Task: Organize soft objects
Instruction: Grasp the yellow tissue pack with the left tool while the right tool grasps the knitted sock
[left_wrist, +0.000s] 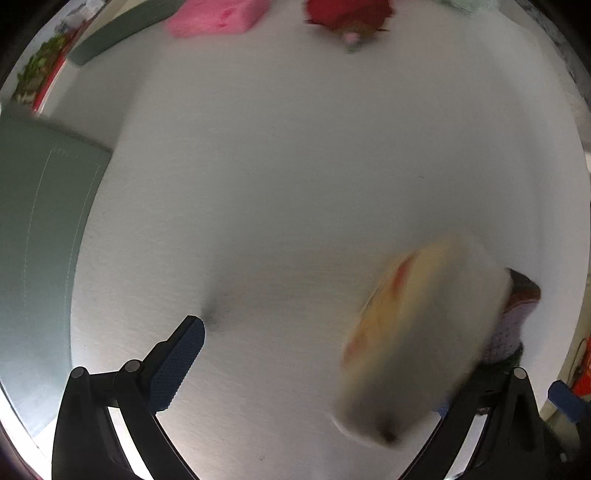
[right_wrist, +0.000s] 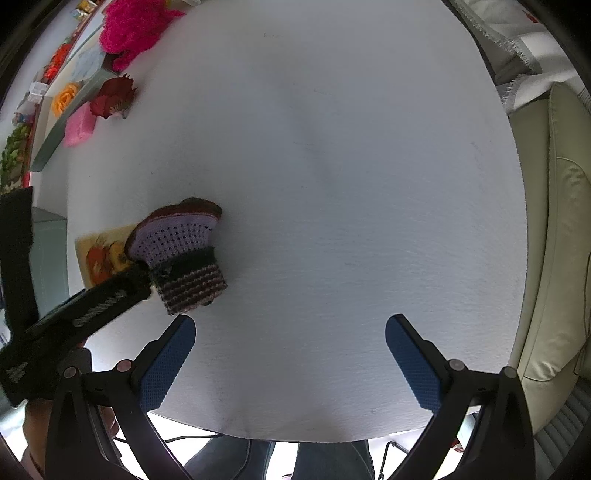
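Our left gripper (right_wrist: 146, 275) fingers clamp a lilac-and-brown crocheted sock (right_wrist: 177, 240) on the white desk (right_wrist: 332, 184); our right gripper (right_wrist: 290, 363) fingers stand apart.

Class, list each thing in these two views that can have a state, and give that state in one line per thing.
Left gripper: shut on the crochet piece.
Right gripper: open, empty, above the table.
Crochet piece: held, resting on the table.
Flower card: flat on the table, partly under the crochet piece; blurred in the left view.
Pink sponge: lying at the far edge.
Red flower: lying on its side.
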